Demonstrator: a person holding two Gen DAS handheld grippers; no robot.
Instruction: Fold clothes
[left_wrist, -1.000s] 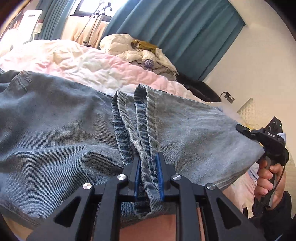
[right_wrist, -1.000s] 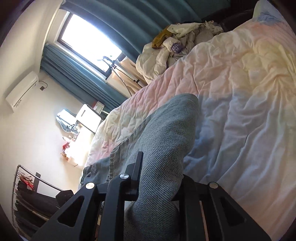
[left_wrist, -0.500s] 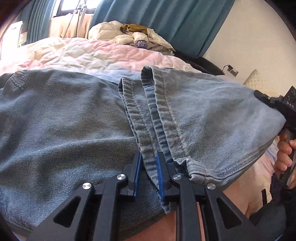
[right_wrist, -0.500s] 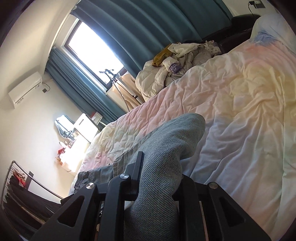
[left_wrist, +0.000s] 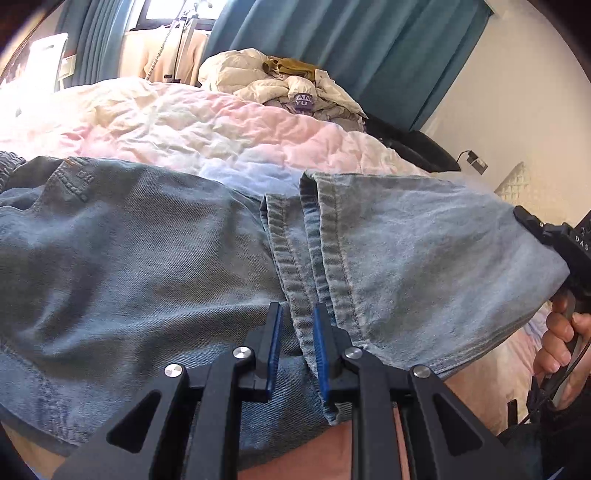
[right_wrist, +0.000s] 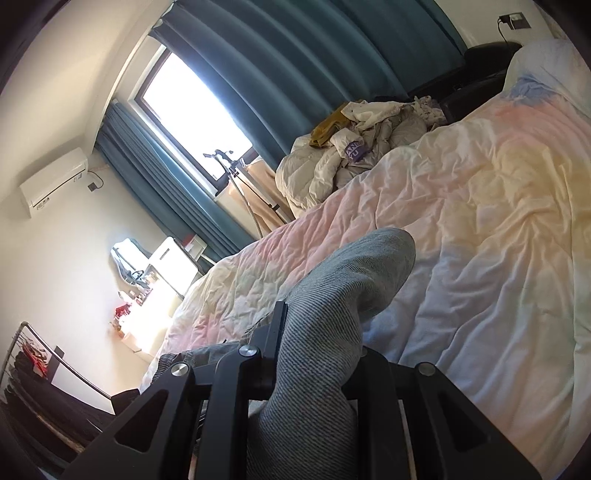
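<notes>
Mid-fold: left gripper (left_wrist: 297, 343) clenched on jeans (left_wrist: 147, 258) hem, right gripper (right_wrist: 317, 354) clenched on denim too, next likely carry cuffs toward waistband over bed (right_wrist: 480, 221).

Jeans (left_wrist: 147, 258): faded denim, coarse twill weave. Quilt (right_wrist: 480, 229): soft crinkled cloth, matt. Hand-held gripper (left_wrist: 297, 339): matt black plastic.

Daylight pours in from a window (right_wrist: 195, 122) at ten o'clock in the right view, blown out to white. Glare also washes the bed (left_wrist: 48, 107) at nine o'clock in the left view. Both pictures are sharp at centre, bent and dark-cornered at the rims. Soft shadows lie under the jeans (left_wrist: 129, 258).
</notes>
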